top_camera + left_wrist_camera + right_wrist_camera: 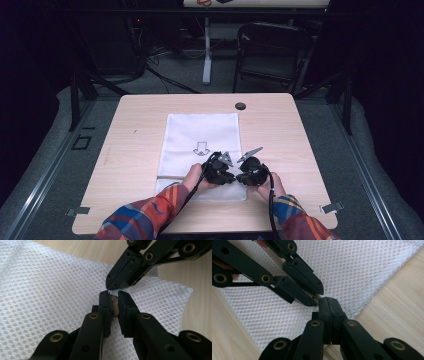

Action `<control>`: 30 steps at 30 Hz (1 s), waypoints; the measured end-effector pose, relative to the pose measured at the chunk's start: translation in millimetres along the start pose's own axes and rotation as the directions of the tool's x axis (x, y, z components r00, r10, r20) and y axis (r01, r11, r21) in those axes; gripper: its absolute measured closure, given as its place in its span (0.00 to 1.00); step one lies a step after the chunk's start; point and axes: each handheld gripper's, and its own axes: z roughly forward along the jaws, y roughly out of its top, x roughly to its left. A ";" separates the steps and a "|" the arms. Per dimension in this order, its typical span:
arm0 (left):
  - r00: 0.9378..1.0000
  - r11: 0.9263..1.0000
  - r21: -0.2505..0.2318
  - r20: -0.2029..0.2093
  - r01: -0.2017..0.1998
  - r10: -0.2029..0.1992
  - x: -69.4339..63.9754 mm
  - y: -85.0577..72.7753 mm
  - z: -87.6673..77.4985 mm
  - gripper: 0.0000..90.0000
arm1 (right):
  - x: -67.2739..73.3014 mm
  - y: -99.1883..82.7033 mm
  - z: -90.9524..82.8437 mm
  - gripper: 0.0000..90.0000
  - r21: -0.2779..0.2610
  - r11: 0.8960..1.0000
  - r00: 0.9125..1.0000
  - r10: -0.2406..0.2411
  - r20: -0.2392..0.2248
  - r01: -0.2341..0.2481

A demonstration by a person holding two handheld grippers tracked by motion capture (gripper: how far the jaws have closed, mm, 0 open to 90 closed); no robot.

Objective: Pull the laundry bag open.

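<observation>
From the high view we see a white mesh bag (201, 150) lying flat on the counter (280, 130), an arrow outline printed on it. Both hands meet over the bag's near edge, the left gripper (218, 168) just beside the right gripper (251, 171), and a small dark disc (240, 106) sits beyond the bag's far end.

In the left gripper view, we find our left gripper (114, 303) with its jaws clamped on a tan cord-like bit (115, 307) at the mesh bag (50, 295), while the right gripper (117, 277) tips in just above it.

In the right gripper view, our right gripper (328, 305) has its jaws pressed together; we cannot tell what they pinch. The left gripper (317, 293) touches close by, over the mesh bag (362, 270) near its edge.
</observation>
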 end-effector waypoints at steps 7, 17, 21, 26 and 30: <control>1.000 1.000 0.014 0.011 0.014 -0.014 2.1 -0.3 -2.2 0.91 | 0.1 0.7 -0.4 1.00 0.010 1.000 1.000 0.002 -0.004 -0.002; 1.000 1.000 0.025 0.019 -0.013 0.012 1.4 0.1 -4.3 0.91 | -0.5 0.1 0.0 1.00 0.008 1.000 1.000 0.011 -0.025 -0.011; 1.000 0.999 0.031 0.021 -0.009 0.009 2.1 -0.8 -5.6 0.91 | 1.8 0.8 0.0 1.00 0.015 1.000 1.000 -0.003 -0.017 0.003; 1.000 0.999 0.039 0.018 0.000 0.000 6.1 -5.6 -9.9 0.91 | 1.4 0.0 -0.3 1.00 0.012 1.000 1.000 0.009 -0.025 -0.009; 1.000 0.999 0.041 0.017 0.004 -0.004 5.3 -4.1 -10.2 0.91 | 1.2 1.1 0.2 1.00 0.016 1.000 1.000 0.004 -0.018 -0.004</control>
